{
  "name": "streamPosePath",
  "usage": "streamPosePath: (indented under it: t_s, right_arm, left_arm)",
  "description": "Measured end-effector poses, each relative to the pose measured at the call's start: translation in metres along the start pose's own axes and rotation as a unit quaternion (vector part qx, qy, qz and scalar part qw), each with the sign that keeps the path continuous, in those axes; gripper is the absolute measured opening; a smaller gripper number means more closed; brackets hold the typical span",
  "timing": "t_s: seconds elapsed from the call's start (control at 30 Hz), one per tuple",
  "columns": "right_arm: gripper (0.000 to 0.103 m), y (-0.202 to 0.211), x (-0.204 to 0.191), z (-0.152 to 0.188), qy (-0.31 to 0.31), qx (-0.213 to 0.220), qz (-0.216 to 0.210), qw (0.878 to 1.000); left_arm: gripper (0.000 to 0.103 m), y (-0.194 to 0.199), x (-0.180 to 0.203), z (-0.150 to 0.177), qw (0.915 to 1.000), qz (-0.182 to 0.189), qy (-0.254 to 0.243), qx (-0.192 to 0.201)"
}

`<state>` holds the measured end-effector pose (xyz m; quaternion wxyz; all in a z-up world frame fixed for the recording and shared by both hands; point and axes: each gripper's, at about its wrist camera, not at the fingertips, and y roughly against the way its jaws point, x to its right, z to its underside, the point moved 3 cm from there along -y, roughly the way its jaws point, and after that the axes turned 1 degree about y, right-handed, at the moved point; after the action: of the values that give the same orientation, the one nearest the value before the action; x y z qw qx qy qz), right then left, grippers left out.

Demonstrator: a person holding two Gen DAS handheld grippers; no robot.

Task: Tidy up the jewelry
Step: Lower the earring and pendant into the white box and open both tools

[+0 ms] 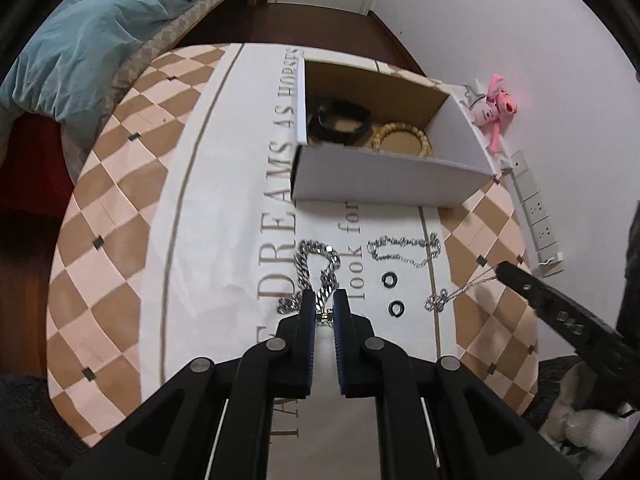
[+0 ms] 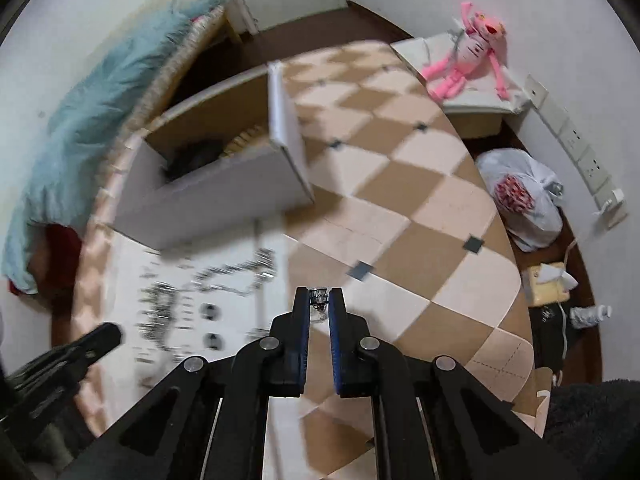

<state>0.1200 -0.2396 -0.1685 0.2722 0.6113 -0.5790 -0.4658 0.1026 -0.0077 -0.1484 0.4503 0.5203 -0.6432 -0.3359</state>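
A white cardboard box (image 1: 384, 184) stands open on the table and holds a black bracelet (image 1: 340, 118) and a wooden bead bracelet (image 1: 402, 138). In front of it lie a thick silver chain (image 1: 316, 268), a thinner silver bracelet (image 1: 404, 248) and two small black rings (image 1: 389, 279). My left gripper (image 1: 323, 300) is shut on the thick chain near its clasp. My right gripper (image 2: 319, 296) is shut on a thin silver chain (image 1: 460, 290), which trails from its tip (image 1: 502, 270) down to the table. The box also shows in the right wrist view (image 2: 216, 184), blurred.
The round table (image 1: 120, 208) has a checkered top and a white lettered runner. A pink plush toy (image 1: 496, 106) and a wall socket strip (image 1: 536, 208) are at the right. A bed with a teal quilt (image 1: 92, 36) is behind. A plastic bag (image 2: 520, 200) lies on the floor.
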Motion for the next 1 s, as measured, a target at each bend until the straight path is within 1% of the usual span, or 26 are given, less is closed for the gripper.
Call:
streamPosePath:
  t_s: [0.2,0.27,0.43,0.53,0.63,0.73,0.9,1.0]
  right_arm:
    - [0.009,0.046,-0.027,-0.028,0.021,0.033,-0.045,0.998]
    - [0.009,0.061,-0.036,-0.044,0.032,0.042,-0.057,0.997]
    - [0.009,0.092,-0.057,-0.085,0.057,0.061,-0.077,0.994]
    - [0.009,0.096,-0.067,-0.108,0.075,0.068,-0.073,0.992]
    - [0.009,0.088,-0.076,-0.127,0.089,0.063,-0.068,0.992]
    - [0.009,0.058,-0.081,-0.144,0.098,0.033,-0.061,0.993]
    - [0.009,0.005,-0.078,-0.152,0.103,-0.027,-0.051,0.993]
    - [0.010,-0.018,-0.070,-0.153,0.099,-0.052,-0.045,0.993]
  left_arm:
    - [0.006,0.020,0.001,-0.023,0.9998,0.012,0.001,0.017]
    - [0.006,0.027,0.004,-0.034,0.9995,0.020,0.000,0.023]
    - [0.006,0.048,0.015,-0.072,0.9982,0.026,-0.021,0.051]
    - [0.006,0.055,0.023,-0.101,0.9970,0.032,-0.036,0.060]
    - [0.006,0.051,0.028,-0.125,0.9965,0.033,-0.046,0.061]
    - [0.006,0.038,0.030,-0.142,0.9969,0.035,-0.049,0.051]
    - [0.006,-0.006,0.028,-0.156,0.9980,0.050,-0.039,-0.004]
    - [0.006,-0.029,0.026,-0.155,0.9973,0.056,-0.031,-0.034]
